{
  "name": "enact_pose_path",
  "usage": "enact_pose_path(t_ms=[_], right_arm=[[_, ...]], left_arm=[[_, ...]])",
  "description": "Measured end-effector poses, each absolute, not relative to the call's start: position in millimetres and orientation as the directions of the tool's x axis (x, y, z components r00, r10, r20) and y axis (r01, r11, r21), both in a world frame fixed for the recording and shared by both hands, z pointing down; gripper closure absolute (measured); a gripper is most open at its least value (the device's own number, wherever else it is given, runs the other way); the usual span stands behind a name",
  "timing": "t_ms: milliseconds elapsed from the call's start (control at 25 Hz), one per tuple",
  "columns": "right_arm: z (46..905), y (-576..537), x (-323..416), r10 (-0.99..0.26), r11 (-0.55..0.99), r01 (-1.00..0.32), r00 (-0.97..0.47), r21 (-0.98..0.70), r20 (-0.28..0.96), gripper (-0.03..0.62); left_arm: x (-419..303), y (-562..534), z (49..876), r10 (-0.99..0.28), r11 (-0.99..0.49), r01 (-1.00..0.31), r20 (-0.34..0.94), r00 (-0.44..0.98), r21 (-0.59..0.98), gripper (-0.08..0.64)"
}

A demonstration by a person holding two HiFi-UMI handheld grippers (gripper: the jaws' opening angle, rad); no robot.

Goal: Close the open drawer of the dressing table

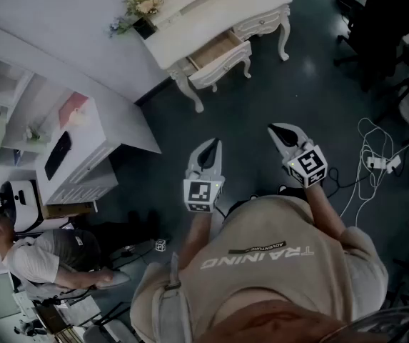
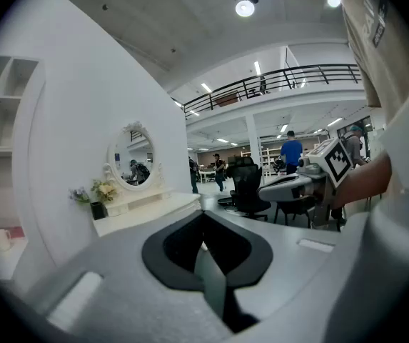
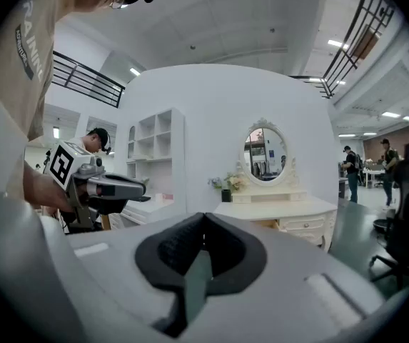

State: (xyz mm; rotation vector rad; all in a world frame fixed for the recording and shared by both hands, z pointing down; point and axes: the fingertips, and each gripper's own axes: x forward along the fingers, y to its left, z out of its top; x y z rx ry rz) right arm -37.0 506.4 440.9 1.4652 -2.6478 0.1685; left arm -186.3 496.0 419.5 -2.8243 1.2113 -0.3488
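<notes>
The white dressing table (image 1: 211,9) stands against the wall at the top of the head view. Its left drawer (image 1: 215,52) is pulled out, showing a tan wooden inside. Both grippers hang in the air over the dark floor, well short of the table. My left gripper (image 1: 213,145) and my right gripper (image 1: 275,129) both point toward the table with jaws together and nothing held. In the right gripper view the table (image 3: 283,209), its oval mirror (image 3: 265,152) and the open drawer (image 3: 270,224) lie ahead of the shut right gripper (image 3: 204,220). The left gripper (image 2: 203,219) also shows shut, with the table (image 2: 147,209) to its left.
A white cabinet with shelves (image 1: 76,148) stands left of the dressing table. A person (image 1: 40,256) crouches at the lower left. Cables and a power strip (image 1: 375,163) lie on the floor to the right, and office chairs (image 1: 382,27) stand at the upper right. Flowers (image 1: 141,7) sit on the tabletop.
</notes>
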Motion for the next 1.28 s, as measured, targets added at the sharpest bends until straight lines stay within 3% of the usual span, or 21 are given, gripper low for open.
enact_pose_path(t_ms=[320, 560, 1000, 1280], right_arm=[[452, 471, -32, -0.845, 0.507, -0.862, -0.504, -0.034, 0.18, 0.588], [478, 442, 4, -0.83, 0.505, -0.86, -0.507, -0.076, 0.231, 0.588], [501, 323, 64, -0.739, 0.619, -0.771, -0.636, -0.149, 0.223, 0.588], [516, 253, 95, -0.676, 0.677, -0.709, -0.705, -0.196, 0.213, 0.588]], left_arm=[[-192, 457, 453, -0.715, -0.686, -0.726, 0.217, 0.665, -0.035, 0.563], [-157, 428, 472, -0.7, -0.69, -0.724, 0.253, 0.668, 0.003, 0.563], [-86, 333, 455, -0.746, -0.628, -0.777, 0.321, 0.584, -0.046, 0.563], [-32, 281, 457, -0.799, -0.545, -0.838, 0.294, 0.525, 0.016, 0.563]])
